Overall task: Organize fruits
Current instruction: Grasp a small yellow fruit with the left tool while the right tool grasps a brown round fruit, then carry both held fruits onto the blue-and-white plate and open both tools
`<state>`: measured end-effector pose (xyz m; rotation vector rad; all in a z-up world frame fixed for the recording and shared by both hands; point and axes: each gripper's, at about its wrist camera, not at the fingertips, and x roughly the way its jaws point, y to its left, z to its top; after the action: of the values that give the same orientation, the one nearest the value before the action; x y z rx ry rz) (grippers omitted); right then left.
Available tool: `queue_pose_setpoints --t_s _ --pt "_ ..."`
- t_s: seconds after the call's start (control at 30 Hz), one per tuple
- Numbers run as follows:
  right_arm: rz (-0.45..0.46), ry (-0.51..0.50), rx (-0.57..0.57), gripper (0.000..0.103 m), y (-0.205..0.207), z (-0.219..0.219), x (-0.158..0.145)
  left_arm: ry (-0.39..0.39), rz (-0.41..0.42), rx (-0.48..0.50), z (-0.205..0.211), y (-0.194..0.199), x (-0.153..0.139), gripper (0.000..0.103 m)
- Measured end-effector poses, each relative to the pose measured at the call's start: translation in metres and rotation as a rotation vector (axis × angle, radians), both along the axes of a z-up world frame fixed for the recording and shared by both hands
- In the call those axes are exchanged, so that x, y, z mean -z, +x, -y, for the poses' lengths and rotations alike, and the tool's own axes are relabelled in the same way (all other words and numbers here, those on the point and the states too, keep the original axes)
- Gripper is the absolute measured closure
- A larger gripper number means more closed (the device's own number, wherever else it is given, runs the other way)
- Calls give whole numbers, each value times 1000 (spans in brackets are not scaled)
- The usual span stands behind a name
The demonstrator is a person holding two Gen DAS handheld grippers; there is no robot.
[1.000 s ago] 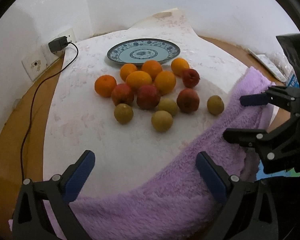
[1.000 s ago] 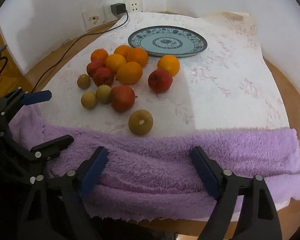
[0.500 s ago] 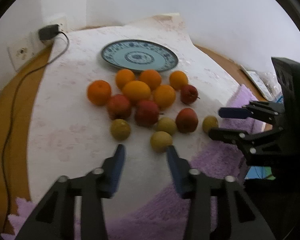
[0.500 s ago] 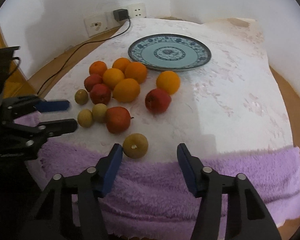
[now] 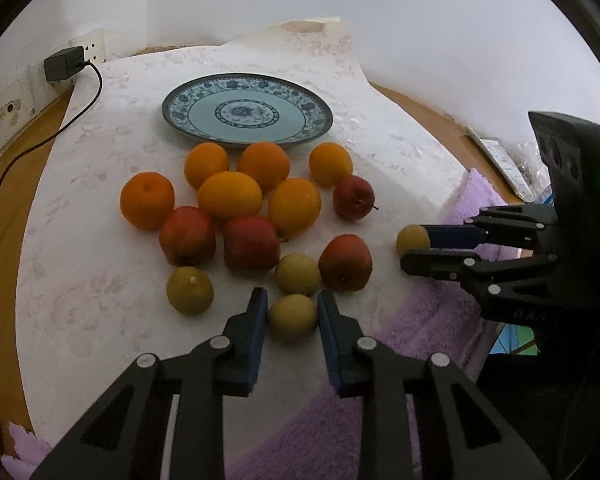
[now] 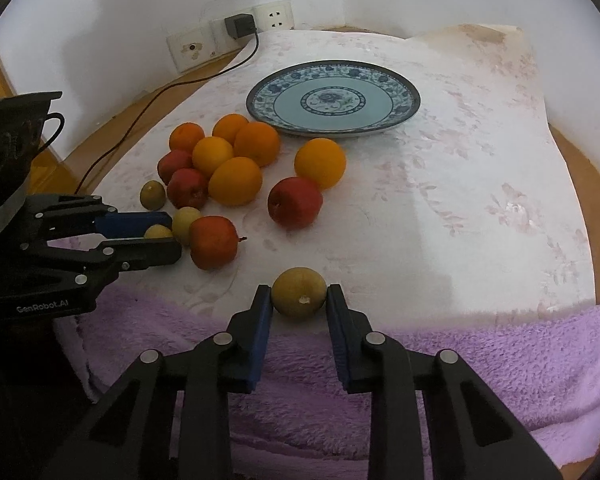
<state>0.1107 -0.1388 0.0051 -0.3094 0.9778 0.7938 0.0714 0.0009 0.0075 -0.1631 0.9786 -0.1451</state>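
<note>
Fruit heaped on a white cloth (image 5: 100, 280) over a wooden table, white walls behind.

Left: sockets (image 5: 8, 112). The left gripper (image 5: 292, 316) pinches a yellow-green fruit (image 5: 293, 317); the right gripper (image 6: 299, 300) pinches another (image 6: 299, 291) at the purple towel (image 6: 480, 360) edge, stem scar showing only there. Oranges and apples lie before an empty plate (image 6: 396, 116).

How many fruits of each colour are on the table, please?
Orange fruits: 6
Red fruits: 4
Yellow-green fruits: 4, one between the fingers of the left gripper and one between those of the right gripper
Total: 14
</note>
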Motion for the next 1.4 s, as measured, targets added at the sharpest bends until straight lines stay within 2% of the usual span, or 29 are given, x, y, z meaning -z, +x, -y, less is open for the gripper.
queue_pose_setpoints --t_s 0.1,0.23,0.33,0.53,0.6,0.73,0.9,1.03,1.17,1.4 --pt "9 17 -8 74 -2 0 -7 -8 -16 -10 -1 -2 -3 76" --pt "-28 98 30 74 0 7 -24 -60 -9 -35 -3 -4 -15 76" --pt "-36 139 57 74 -1 11 -44 -110 16 -68 -6 -7 -33 76" --pt "7 181 41 74 -4 6 -84 -141 53 -150 -11 -12 -68 77" --pt "30 190 22 74 -4 4 -96 -135 66 -174 -11 -12 -77 77" --pt "57 226 -23 74 3 1 -112 -75 88 -197 -8 -15 -90 77" --pt "60 237 -58 74 21 -9 -109 -52 80 -233 -14 -9 -94 77" --pt "55 218 -29 74 43 -17 -98 -60 40 -280 -27 6 -81 77" --pt "78 184 -32 74 60 -28 -92 -73 66 -290 -37 19 -82 77" --pt "52 172 -2 74 98 -34 -79 -60 97 -280 -47 58 -80 77"
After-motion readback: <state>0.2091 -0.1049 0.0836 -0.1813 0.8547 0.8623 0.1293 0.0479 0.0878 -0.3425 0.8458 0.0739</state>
